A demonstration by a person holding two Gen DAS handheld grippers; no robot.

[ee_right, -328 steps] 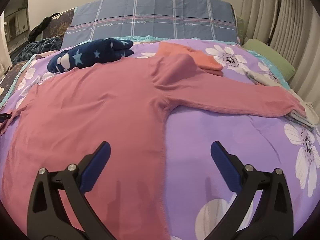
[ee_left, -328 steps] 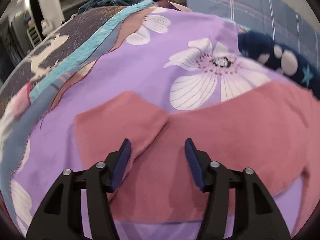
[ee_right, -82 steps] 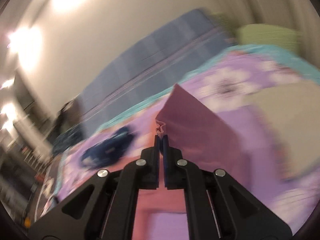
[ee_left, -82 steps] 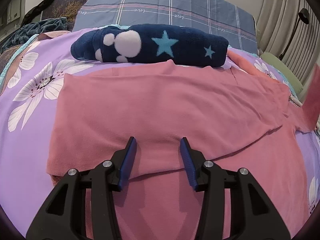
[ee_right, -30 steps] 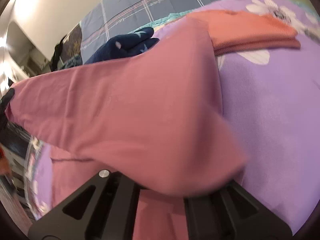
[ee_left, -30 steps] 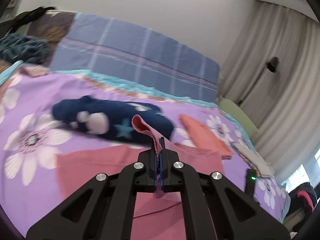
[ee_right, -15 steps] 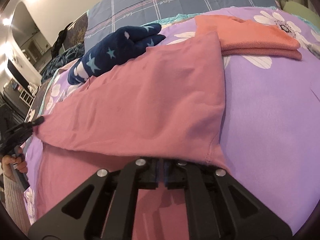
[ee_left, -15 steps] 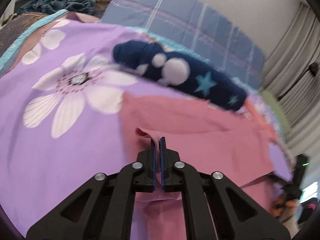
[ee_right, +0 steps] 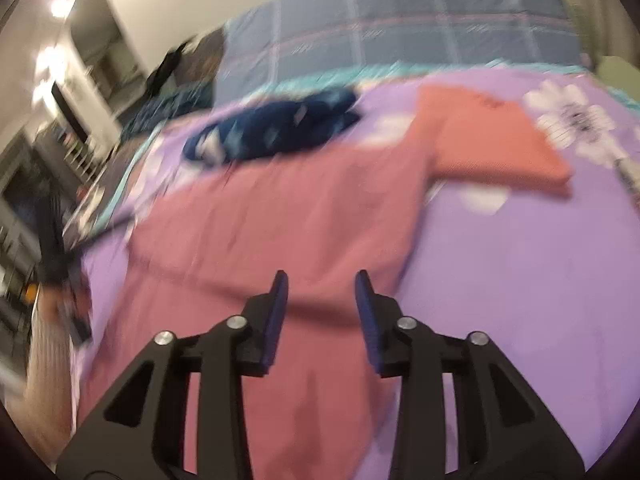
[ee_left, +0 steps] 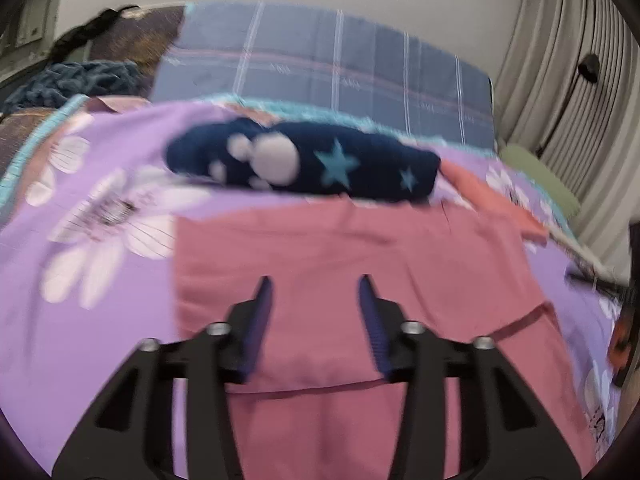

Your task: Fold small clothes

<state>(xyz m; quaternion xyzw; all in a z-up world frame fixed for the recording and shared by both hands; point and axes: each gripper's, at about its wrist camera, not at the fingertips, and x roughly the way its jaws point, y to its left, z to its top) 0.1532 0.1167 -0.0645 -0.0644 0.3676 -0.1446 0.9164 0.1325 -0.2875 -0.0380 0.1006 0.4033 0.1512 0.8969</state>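
A dusty pink long-sleeved top (ee_left: 360, 264) (ee_right: 280, 216) lies on the purple flowered bedspread (ee_left: 80, 320) (ee_right: 520, 280), its upper part folded down over the body. My left gripper (ee_left: 316, 292) hovers over the folded layer near its left side. Its jaws are opening and nothing is between them. My right gripper (ee_right: 320, 288) hangs above the fold's right edge, jaws also opening, with the cloth below them and not pinched. Both views are blurred by motion.
A navy fleece bundle with stars (ee_left: 300, 160) (ee_right: 272, 128) lies beyond the top. A folded orange garment (ee_right: 488, 136) (ee_left: 492, 200) sits to its right. A blue plaid pillow (ee_left: 320, 64) stands at the headboard, curtains (ee_left: 560, 80) to the right. A person's arm (ee_right: 48, 360) shows at left.
Both grippers held the pink cloth shut a moment ago; both have let it drop onto the top and their jaws have spread. The fold now lies flat.
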